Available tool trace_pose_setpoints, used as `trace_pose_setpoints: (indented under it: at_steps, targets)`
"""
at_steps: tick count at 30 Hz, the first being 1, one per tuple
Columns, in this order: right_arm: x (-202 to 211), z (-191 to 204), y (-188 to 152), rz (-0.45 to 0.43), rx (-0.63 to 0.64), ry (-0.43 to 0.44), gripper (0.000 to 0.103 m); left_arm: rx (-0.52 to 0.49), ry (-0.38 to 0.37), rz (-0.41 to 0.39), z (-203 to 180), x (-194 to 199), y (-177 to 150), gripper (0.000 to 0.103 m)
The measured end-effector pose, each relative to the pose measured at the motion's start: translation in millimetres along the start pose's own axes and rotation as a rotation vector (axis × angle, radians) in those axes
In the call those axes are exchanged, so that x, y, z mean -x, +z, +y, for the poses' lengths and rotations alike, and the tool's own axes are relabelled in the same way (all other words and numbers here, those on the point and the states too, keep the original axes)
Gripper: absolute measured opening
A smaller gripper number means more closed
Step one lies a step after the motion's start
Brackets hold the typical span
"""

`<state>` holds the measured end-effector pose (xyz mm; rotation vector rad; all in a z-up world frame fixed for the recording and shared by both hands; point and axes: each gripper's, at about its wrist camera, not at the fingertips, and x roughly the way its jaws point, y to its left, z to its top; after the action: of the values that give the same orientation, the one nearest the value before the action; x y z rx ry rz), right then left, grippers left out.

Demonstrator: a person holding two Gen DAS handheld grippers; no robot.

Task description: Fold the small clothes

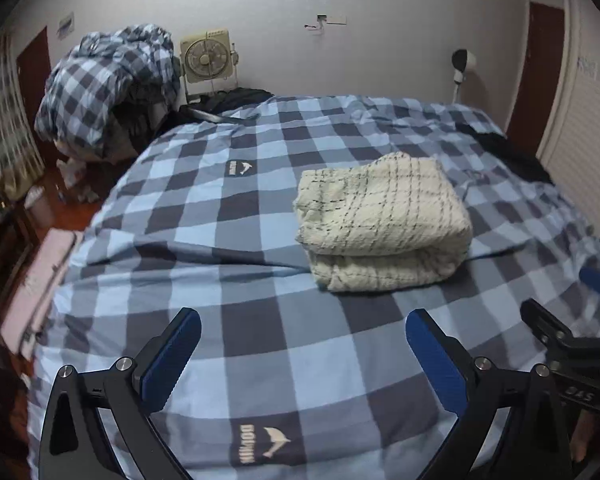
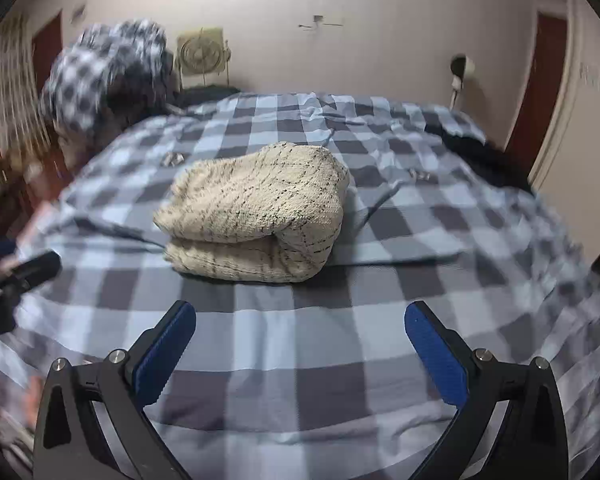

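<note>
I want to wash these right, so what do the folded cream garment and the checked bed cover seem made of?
Folded cream garment: probably a thick, nubby knit, wool or acrylic, given its fuzzy looped surface and bulky fold. Checked bed cover: likely thin, matte woven cotton or a blend, since it creases finely.

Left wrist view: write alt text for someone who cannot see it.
A folded cream garment with thin dark grid lines lies on a blue checked bed cover. The left gripper hovers open and empty in the foreground, with part of the right gripper at the right edge.
</note>
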<state>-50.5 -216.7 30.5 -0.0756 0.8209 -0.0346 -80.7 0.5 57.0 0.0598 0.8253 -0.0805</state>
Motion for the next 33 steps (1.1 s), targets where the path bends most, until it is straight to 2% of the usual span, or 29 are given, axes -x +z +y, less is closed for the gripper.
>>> trace_pose_setpoints:
  at_steps: [2, 5, 8, 13, 21, 33]
  targets:
    - [-13, 12, 6, 0.005, 0.062, -0.051, 0.102, 0.009, -0.009, 0.011, 0, -2, 0, 0.103]
    - [-29, 20, 13, 0.021, 0.088, -0.045, 0.102, 0.021, -0.063, 0.024, -1, -2, -1, 0.103]
    - [-39, 16, 18, 0.037, 0.068, -0.022, 0.102, -0.019, -0.030, 0.013, -8, -2, -2, 0.103]
    - [-47, 0, 21, 0.065, -0.004, 0.024, 0.102, -0.022, -0.058, 0.025, -12, -4, -2, 0.103]
    - [-46, -8, 23, 0.066, -0.030, 0.024, 0.102, -0.023, -0.040, 0.056, -9, -11, -4, 0.103]
    - [-39, -8, 21, 0.070, -0.028, 0.028, 0.102, -0.022, -0.025, 0.058, -8, -11, -4, 0.103]
